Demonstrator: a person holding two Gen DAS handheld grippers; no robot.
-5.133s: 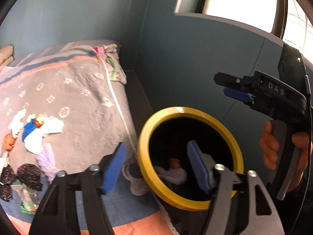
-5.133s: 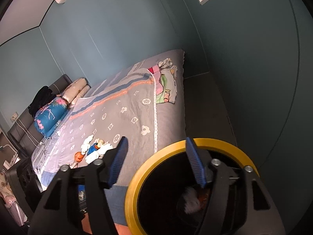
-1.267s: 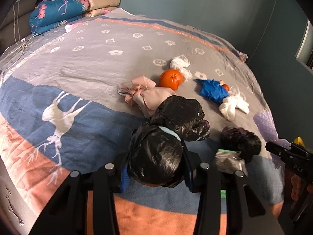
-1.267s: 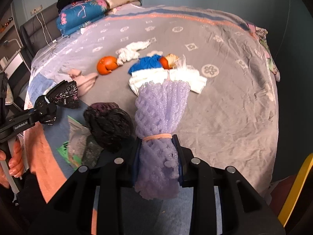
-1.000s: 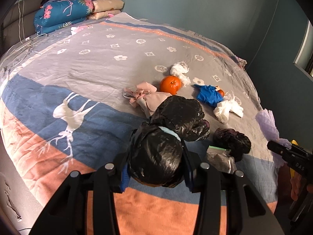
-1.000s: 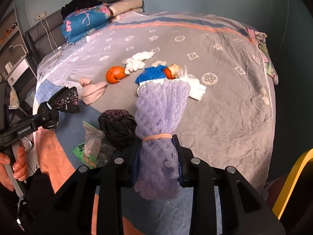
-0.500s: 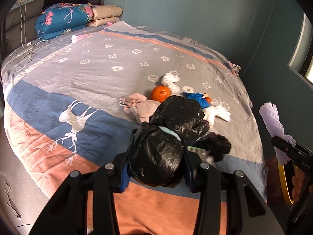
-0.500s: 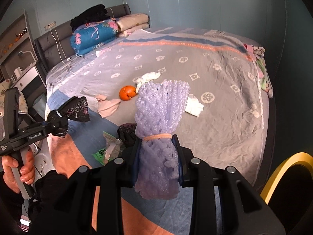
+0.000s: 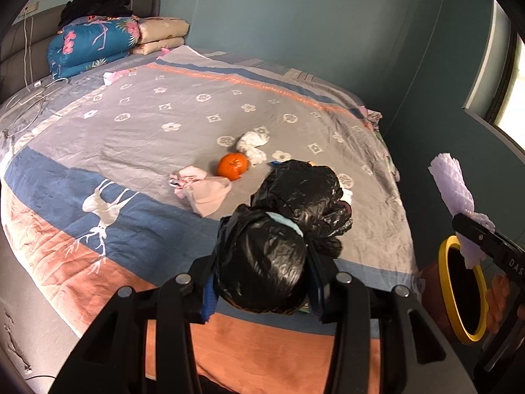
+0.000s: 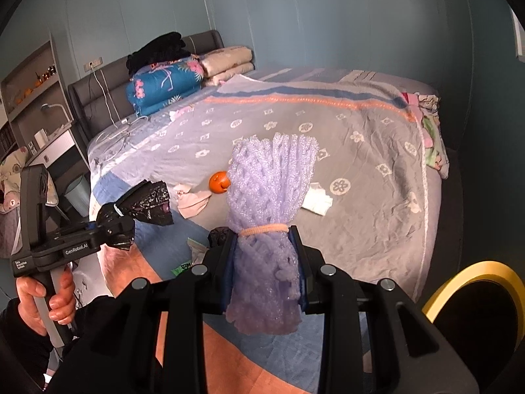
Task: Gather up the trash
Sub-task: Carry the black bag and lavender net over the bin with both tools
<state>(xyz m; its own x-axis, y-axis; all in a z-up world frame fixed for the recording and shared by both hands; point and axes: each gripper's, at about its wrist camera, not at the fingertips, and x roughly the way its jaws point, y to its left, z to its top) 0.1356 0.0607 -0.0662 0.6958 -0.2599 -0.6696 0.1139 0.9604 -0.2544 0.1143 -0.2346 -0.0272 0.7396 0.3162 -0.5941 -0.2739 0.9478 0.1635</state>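
My left gripper (image 9: 262,282) is shut on a black plastic bag (image 9: 279,239) and holds it above the bed's near edge; it also shows in the right wrist view (image 10: 137,210). My right gripper (image 10: 265,266) is shut on a purple foam net (image 10: 269,197) bound by a rubber band; it also shows in the left wrist view (image 9: 456,190). The yellow-rimmed black trash bin (image 9: 462,289) stands on the floor at the right, its rim (image 10: 472,275) low right in the right wrist view. An orange (image 9: 233,165), a pink cloth (image 9: 203,190) and crumpled white tissue (image 9: 251,146) lie on the bed.
The patterned bedspread (image 9: 131,124) covers the bed. Folded quilts and pillows (image 9: 98,46) are stacked at the headboard. White paper (image 10: 316,200) and a green-printed wrapper (image 10: 187,262) lie on the bed. A shelf and desk (image 10: 36,121) stand at the far left. Teal walls surround the room.
Both grippers have lifted and pulled back from the bed with their loads still held. The trash bin has come further into view at the right.
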